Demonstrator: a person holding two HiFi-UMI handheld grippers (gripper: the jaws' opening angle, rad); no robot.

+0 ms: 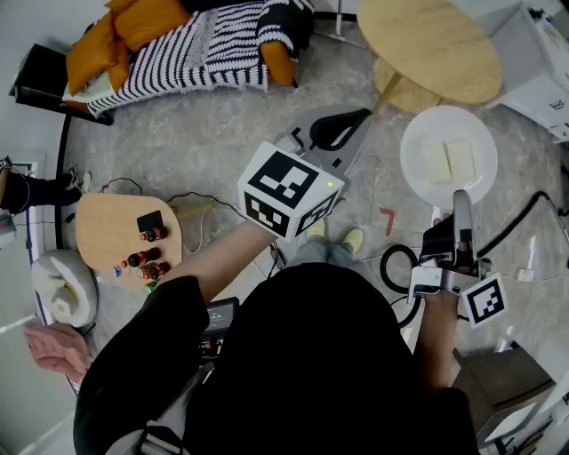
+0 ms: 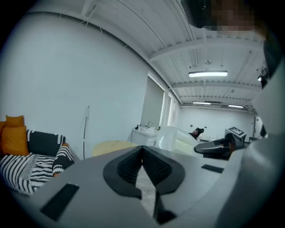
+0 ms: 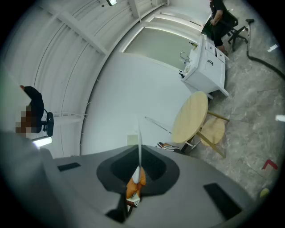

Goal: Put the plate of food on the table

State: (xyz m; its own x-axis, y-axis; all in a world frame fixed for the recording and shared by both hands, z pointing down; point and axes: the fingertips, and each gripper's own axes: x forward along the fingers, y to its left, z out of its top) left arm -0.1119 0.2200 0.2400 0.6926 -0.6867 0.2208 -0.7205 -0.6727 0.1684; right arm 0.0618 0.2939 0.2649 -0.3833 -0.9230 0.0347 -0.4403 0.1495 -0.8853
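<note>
Counting what we are seeing

We are counting one plate (image 1: 418, 142) holding two food squares (image 1: 436, 163), two grippers, the left gripper (image 2: 142, 150) and the right gripper (image 3: 139, 167), two marker cubes (image 1: 289, 191), two round wooden tops (image 1: 431, 44), one side table (image 1: 107, 227), one striped blanket (image 1: 204, 49) and three orange cushions (image 1: 147, 19).

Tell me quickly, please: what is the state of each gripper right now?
Left gripper: closed, nothing between its jaws.
Right gripper: closed on the rim of the white plate of food.
</note>
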